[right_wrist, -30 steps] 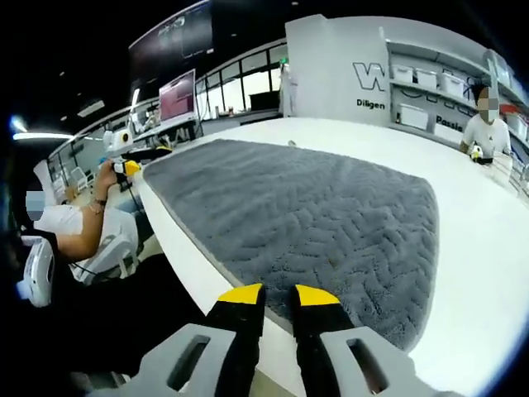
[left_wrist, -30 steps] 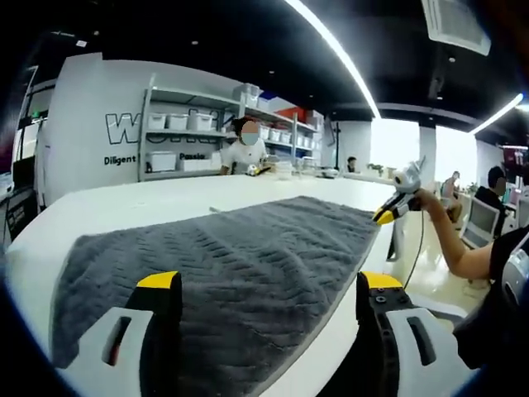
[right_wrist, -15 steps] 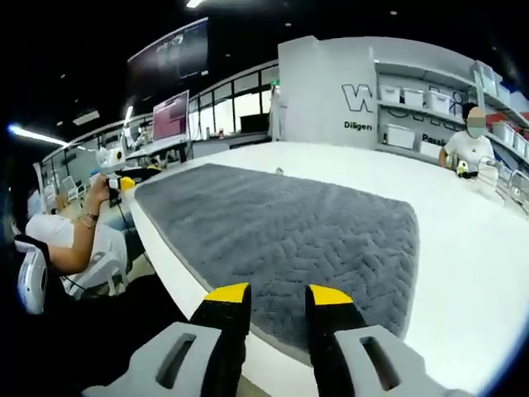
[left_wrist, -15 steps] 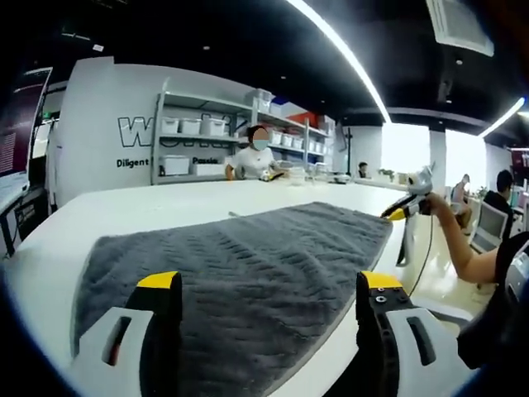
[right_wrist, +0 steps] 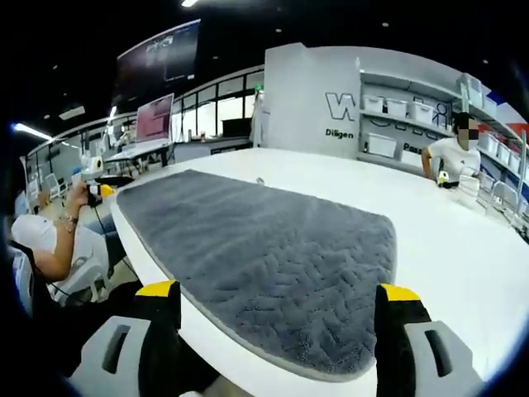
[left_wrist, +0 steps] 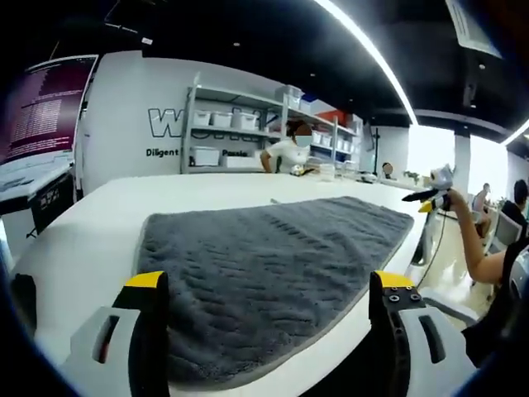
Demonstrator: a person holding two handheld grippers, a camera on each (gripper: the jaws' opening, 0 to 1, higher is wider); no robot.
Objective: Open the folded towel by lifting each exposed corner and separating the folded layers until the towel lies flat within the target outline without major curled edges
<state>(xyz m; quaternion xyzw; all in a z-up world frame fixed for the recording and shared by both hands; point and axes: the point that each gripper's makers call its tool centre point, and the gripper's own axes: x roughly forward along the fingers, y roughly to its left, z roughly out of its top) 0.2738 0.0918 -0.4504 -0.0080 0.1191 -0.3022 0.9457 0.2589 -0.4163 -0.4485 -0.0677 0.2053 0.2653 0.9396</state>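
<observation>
A dark grey towel [left_wrist: 273, 248] with a herringbone weave lies spread flat on the white table [left_wrist: 91, 215], along its near edge. My left gripper [left_wrist: 266, 285] is open at the towel's near end, its yellow-tipped jaws wide apart and holding nothing. At the towel's far corner a hand holds my right gripper [left_wrist: 434, 197] just off the table edge. In the right gripper view the same towel [right_wrist: 264, 240] stretches away to the left. My right gripper [right_wrist: 277, 294] is open wide over the rounded near corner. My left gripper [right_wrist: 97, 184] appears small at the far end.
The table's front edge [right_wrist: 165, 281] drops off beside the towel, with the person's chair and arm below. Bare white tabletop [right_wrist: 463, 240] extends behind the towel. A person [left_wrist: 291, 153] stands at the far side before shelves of white bins [left_wrist: 219, 136]. Screens [right_wrist: 153, 116] hang at the far left.
My right gripper's jaws have gone from nearly shut to wide apart, off the towel's corner. Both cameras have shifted a little; the towel lies as it did.
</observation>
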